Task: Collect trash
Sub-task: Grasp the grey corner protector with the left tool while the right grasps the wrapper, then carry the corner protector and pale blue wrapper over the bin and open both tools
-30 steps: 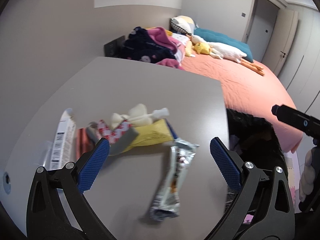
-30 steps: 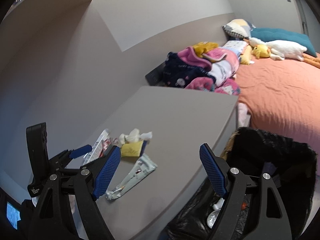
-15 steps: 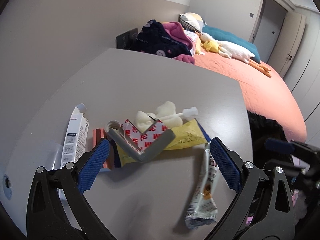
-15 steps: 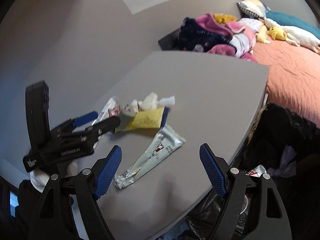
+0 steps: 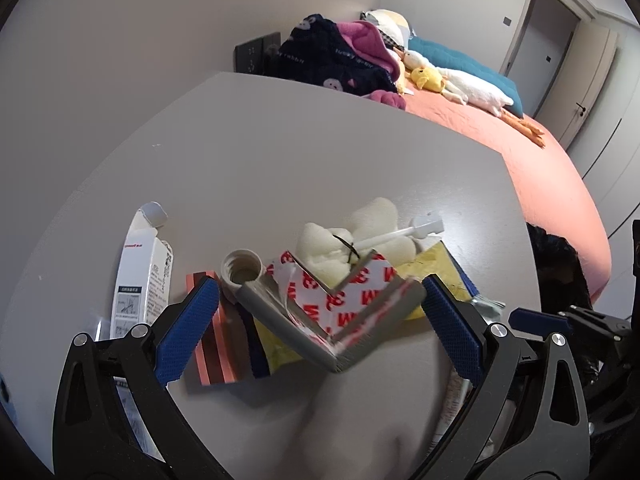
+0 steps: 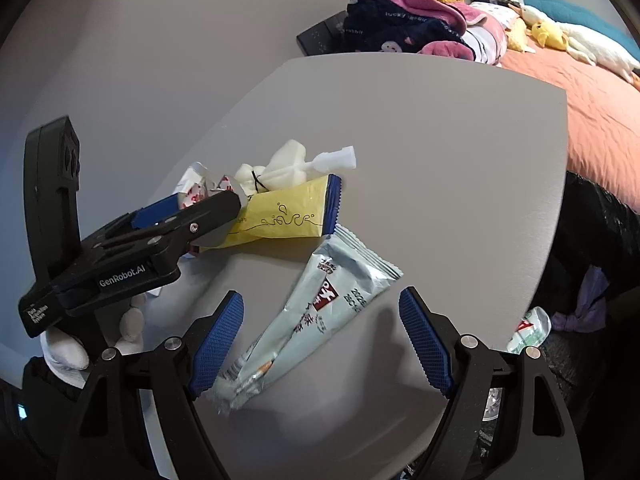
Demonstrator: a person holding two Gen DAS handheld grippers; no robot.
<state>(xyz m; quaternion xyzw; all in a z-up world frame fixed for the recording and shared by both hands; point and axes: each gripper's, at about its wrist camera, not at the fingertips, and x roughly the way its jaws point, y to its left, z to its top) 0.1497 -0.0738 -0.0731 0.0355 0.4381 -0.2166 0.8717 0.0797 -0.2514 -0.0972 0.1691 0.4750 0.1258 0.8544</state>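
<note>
On the grey table (image 5: 280, 152), the litter lies heaped from a white carton (image 5: 142, 276) at the left, past a striped card (image 5: 216, 356) and a bottle cap (image 5: 242, 272), to a grey L-shaped corner guard (image 5: 332, 320). The left gripper (image 5: 320, 332) hangs spread wide around that guard, gripping nothing. It may snag the yellow packet (image 6: 284, 216) below and drag the pile. Further right, the right gripper (image 6: 320, 340), equally wide and empty, straddles the pale blue wrapper (image 6: 328, 308). The flat foil could slip, or skid toward the black trash bag (image 6: 600, 232).

Both wrist views look steeply down, close over table (image 5: 280, 168); share yellow wrapper (image 6: 288, 216).
</note>
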